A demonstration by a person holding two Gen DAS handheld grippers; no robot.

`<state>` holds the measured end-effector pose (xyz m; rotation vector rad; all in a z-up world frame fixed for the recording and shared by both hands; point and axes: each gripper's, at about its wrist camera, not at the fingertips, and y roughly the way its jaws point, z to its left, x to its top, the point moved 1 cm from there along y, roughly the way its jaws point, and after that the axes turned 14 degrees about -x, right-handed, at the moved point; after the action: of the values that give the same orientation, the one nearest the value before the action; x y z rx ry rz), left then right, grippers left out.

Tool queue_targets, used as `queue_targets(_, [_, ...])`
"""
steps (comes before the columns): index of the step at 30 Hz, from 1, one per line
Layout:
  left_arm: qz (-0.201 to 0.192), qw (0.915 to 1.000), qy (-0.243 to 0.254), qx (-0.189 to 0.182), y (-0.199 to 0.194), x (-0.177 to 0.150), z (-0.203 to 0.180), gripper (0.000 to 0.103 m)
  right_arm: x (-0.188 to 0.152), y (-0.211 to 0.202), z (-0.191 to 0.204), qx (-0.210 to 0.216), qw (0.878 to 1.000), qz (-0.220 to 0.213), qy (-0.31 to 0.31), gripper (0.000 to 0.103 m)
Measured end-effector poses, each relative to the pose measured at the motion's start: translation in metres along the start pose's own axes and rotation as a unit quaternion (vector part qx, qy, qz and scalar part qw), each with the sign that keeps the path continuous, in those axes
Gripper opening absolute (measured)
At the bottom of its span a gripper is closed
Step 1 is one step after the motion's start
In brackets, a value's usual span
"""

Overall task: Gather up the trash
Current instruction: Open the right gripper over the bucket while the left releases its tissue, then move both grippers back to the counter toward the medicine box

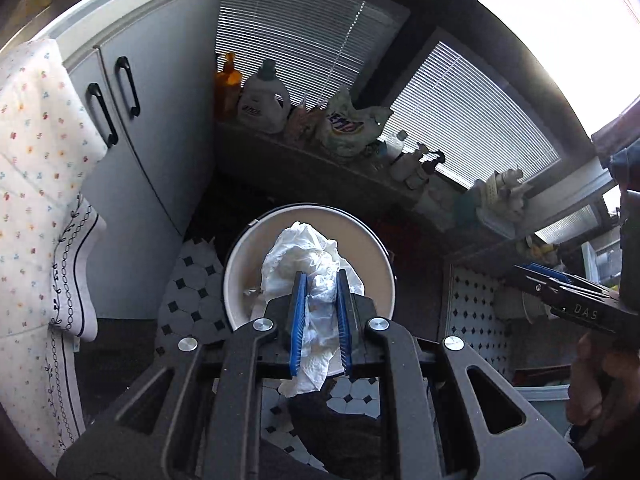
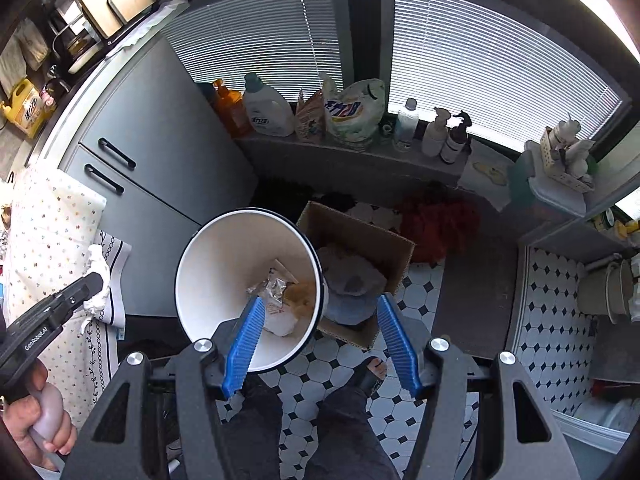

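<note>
**Tissue over the bin**

A crumpled white tissue [image 1: 316,276] sits pinched in the left gripper [image 1: 321,320] above the white bin [image 1: 372,248]. Only the right wrist view shows foil wrappers [image 2: 274,286] inside; the right gripper [image 2: 320,344] is spread wide, one finger inside the bin's rim.

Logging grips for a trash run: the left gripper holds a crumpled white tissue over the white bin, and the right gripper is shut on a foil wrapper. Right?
Not quite. The right gripper is open and empty, as the right wrist view shows; the foil wrapper lies inside the bin. The left gripper does hold the tissue over the bin.
</note>
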<state>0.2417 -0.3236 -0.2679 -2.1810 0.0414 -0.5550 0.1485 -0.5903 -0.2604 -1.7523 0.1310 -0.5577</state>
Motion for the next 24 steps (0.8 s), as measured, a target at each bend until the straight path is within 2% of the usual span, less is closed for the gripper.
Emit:
queue_targets(1, [0.005, 1.0000, 0.001, -0.008, 0.006, 0.000, -0.003, 0.019, 0.000, 0.000, -0.005, -0.002, 1.000, -0.001, 0.002, 0.058])
queue_targets(3, [0.007, 0.9998, 0.004, -0.016, 0.013, 0.001, -0.010, 0.040, -0.001, -0.001, -0.012, -0.004, 1.000, -0.003, 0.005, 0.058])
queue_targets(6, [0.001, 0.9998, 0.005, -0.021, 0.014, 0.002, -0.016, 0.055, 0.001, -0.001, -0.017, -0.005, 1.000, -0.005, 0.007, 0.058])
queue_targets(13, [-0.021, 0.9998, -0.002, -0.004, -0.011, 0.007, -0.004, 0.068, 0.008, -0.006, 0.001, 0.010, 1.000, -0.013, 0.001, 0.059])
queue_targets(15, [-0.031, 0.9995, -0.005, 0.007, -0.025, 0.008, 0.004, 0.073, 0.010, -0.010, 0.012, 0.016, 1.000, -0.018, -0.004, 0.064])
queue_targets(19, [-0.053, 0.9981, -0.012, 0.027, -0.057, 0.010, 0.021, 0.078, 0.014, -0.022, 0.040, 0.033, 0.999, -0.031, -0.014, 0.075])
queue_targets(24, [-0.082, 0.9949, -0.025, 0.053, -0.099, 0.007, 0.041, 0.083, 0.020, -0.039, 0.081, 0.056, 0.997, -0.047, -0.036, 0.080])
